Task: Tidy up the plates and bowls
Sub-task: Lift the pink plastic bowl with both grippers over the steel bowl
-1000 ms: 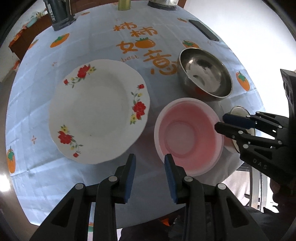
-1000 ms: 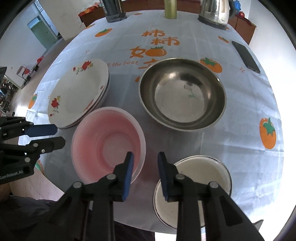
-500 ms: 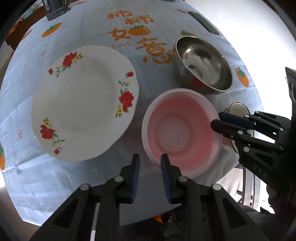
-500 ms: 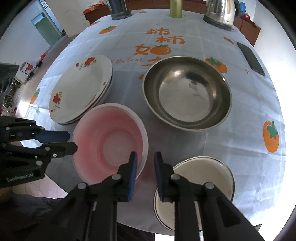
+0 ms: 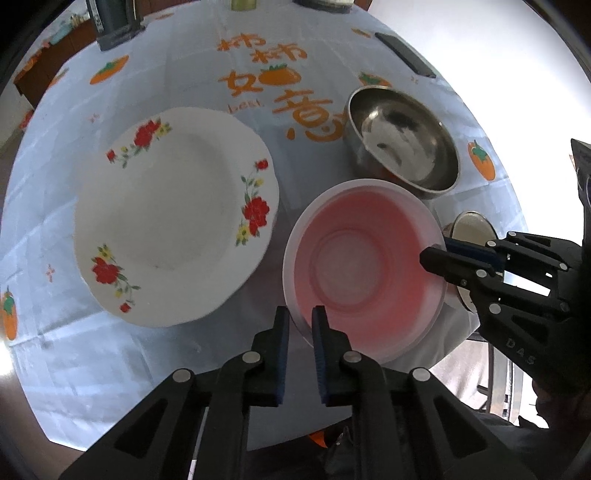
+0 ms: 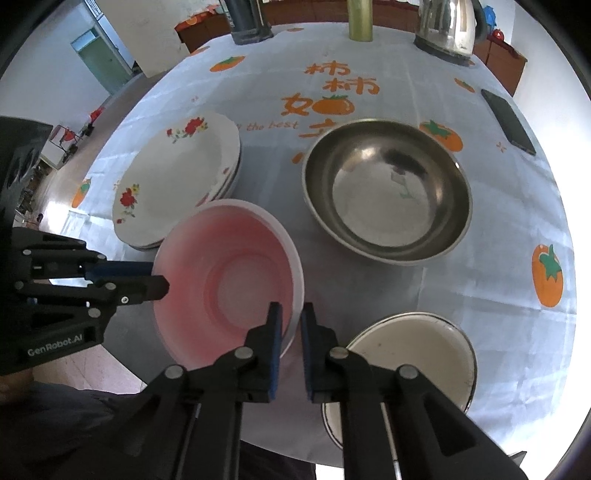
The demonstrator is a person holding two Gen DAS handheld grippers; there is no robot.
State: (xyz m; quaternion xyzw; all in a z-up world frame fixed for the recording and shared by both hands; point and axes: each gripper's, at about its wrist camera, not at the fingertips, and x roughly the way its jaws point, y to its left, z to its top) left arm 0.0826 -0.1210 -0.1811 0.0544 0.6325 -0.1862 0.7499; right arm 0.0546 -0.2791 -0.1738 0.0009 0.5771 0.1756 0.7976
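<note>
I've got the left gripper pinching the near rim of the pink bowl, lower centre of frame. My right gripper grips the opposite rim, jaws nearly closed. One cream bowl sits lower right, just beside. One steel bowl is behind, close. Stack of flowered plates at left; count unclear. Far edge: phone, kettle.
</note>
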